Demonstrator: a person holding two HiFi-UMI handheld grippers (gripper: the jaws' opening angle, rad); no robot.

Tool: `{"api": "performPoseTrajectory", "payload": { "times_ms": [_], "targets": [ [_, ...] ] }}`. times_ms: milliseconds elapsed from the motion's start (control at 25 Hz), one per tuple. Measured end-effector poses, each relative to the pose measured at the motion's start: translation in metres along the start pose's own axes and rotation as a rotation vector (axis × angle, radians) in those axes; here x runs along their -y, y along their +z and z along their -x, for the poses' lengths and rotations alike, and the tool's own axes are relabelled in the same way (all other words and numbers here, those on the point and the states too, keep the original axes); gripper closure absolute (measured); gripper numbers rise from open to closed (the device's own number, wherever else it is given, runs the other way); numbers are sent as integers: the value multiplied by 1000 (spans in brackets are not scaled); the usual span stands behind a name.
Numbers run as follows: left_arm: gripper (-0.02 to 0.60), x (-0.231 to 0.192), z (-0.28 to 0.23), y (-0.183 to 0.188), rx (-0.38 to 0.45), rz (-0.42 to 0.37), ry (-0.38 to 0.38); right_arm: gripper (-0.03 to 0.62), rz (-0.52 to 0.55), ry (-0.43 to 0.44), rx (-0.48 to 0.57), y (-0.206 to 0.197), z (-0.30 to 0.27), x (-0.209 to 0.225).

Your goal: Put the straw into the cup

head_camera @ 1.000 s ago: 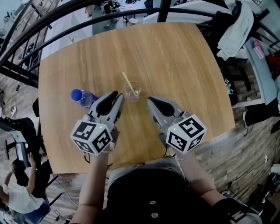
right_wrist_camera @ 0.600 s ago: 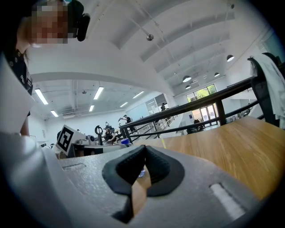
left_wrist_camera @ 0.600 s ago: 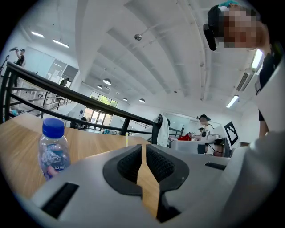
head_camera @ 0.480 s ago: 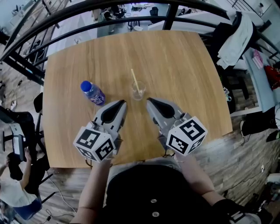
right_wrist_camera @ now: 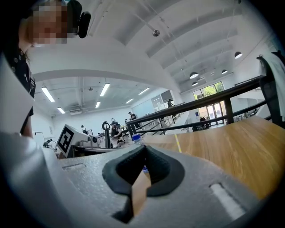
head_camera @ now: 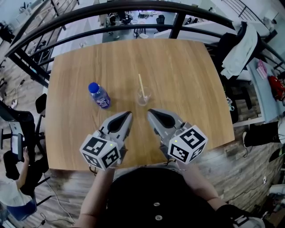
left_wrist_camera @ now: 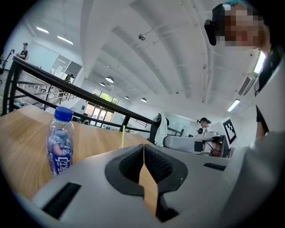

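Observation:
A clear plastic cup [head_camera: 143, 96] stands upright near the middle of the wooden table [head_camera: 187, 80]. A pale yellow straw [head_camera: 141, 83] leans in it, its top tilted away from me; the straw [left_wrist_camera: 122, 136] also shows in the left gripper view and the straw [right_wrist_camera: 178, 143] in the right gripper view. My left gripper [head_camera: 128, 116] hovers nearer me, left of the cup, jaws shut on nothing. On the other side my right gripper [head_camera: 150, 112] is likewise shut and empty. Neither touches the cup.
A small bottle [head_camera: 99, 95] with a blue cap and purple label stands left of the cup, also seen as the bottle [left_wrist_camera: 60, 140]. A black railing [head_camera: 133, 6] curves behind the table. Clothing hangs over a chair [head_camera: 236, 40] at the right.
Both grippers have drawn back toward me, away from the cup. The left gripper has moved off the bottle. The straw stays in the cup.

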State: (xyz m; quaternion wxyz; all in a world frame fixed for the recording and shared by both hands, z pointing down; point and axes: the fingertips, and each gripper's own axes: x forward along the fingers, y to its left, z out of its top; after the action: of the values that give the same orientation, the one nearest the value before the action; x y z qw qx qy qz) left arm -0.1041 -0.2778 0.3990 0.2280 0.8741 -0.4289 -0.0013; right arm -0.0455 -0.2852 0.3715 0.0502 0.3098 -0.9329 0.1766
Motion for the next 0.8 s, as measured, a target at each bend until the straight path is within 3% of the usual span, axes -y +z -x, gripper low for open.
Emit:
{"api": "performPoseTrajectory", "payload": {
  "times_ms": [800],
  "targets": [
    [565,4,9,-28,-62,38,30,595,-36,11,-85,-34,0,-2]
  ]
}}
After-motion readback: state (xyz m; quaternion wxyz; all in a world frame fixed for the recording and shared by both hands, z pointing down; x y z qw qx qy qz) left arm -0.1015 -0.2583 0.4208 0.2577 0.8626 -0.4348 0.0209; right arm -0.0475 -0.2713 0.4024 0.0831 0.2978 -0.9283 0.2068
